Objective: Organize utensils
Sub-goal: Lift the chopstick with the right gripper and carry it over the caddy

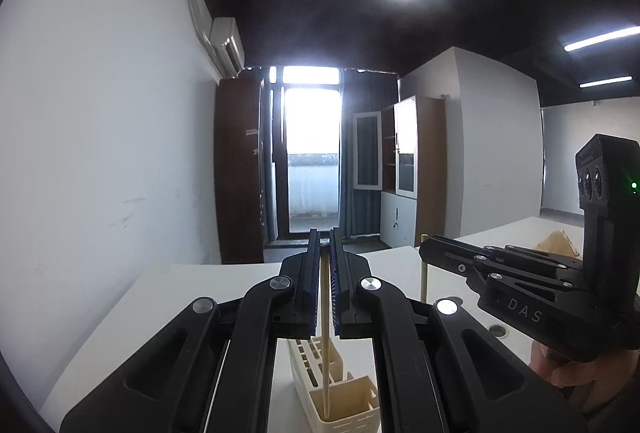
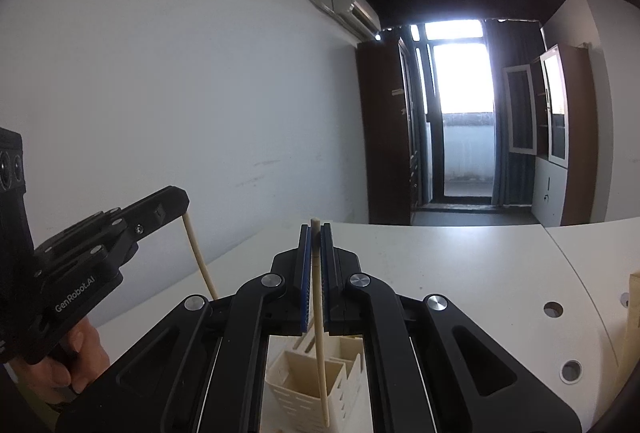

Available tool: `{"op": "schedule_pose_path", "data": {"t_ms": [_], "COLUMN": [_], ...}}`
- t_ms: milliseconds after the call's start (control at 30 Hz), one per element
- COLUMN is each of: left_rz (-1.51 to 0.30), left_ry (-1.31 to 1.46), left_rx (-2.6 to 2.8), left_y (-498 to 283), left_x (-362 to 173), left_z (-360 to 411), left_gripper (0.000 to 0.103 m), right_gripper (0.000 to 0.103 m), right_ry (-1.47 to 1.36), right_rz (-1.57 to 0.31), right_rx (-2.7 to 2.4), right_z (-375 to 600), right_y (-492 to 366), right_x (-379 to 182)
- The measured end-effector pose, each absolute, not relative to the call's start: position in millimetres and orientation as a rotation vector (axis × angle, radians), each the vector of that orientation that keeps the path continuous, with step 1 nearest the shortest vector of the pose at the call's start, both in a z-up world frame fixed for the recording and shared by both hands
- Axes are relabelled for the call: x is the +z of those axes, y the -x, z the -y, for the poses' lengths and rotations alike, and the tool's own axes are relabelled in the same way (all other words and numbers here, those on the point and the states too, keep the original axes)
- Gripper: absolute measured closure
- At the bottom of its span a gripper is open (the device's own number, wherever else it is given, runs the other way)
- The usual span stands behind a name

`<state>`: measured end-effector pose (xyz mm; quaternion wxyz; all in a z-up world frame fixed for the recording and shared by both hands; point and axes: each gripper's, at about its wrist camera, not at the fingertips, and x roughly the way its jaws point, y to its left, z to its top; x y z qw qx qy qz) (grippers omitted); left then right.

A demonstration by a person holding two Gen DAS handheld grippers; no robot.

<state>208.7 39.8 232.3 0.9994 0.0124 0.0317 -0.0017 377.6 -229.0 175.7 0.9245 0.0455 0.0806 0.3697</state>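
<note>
One white bench (image 2: pixel 460 265), one cream slotted holder (image 1: pixel 344 405) standing on it, two claws, two wooden chopsticks. Left claw (image 1: pixel 325 245) held level, clamped on a chopstick (image 1: pixel 325 333) hanging upright, lower end within the holder's near compartment. Right claw (image 2: pixel 315 237) tipped slightly down, clamped on the second chopstick (image 2: pixel 320 333) (tip beside the holder's front wall; inside or outside unclear). The right view alone shows round holes (image 2: pixel 553 309) in the bench.
</note>
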Motion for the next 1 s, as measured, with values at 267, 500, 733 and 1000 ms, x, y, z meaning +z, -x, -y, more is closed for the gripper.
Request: {"op": "schedule_pose_path", "data": {"t_ms": [267, 500, 733, 1000], "left_rz": [-0.063, -0.137, -0.162, -0.182], "left_ry": [0.026, 0.054, 0.038, 0.034], "left_rx": [-0.006, -0.032, -0.08, -0.125], "left_y": [-232.5, -252.5, -256.8, -252.9], "left_x": [218.9, 186.6, 159.9, 148.7], "left_z": [-42.7, -48.1, -55.7, -64.0], "left_gripper": [0.099, 0.099, 0.099, 0.099], "right_gripper": [0.098, 0.098, 0.098, 0.098], "right_ry": [-0.125, -0.095, -0.07, -0.059], "right_rz": [-0.113, -0.181, -0.241, -0.267], "right_rx": [0.81, 0.833, 0.847, 0.848], "right_z": [218.0, 204.0, 204.0, 207.8], "right_y": [-398.2, -409.9, -403.3, -388.5], "right_x": [169.1, 133.8, 110.2, 101.4]}}
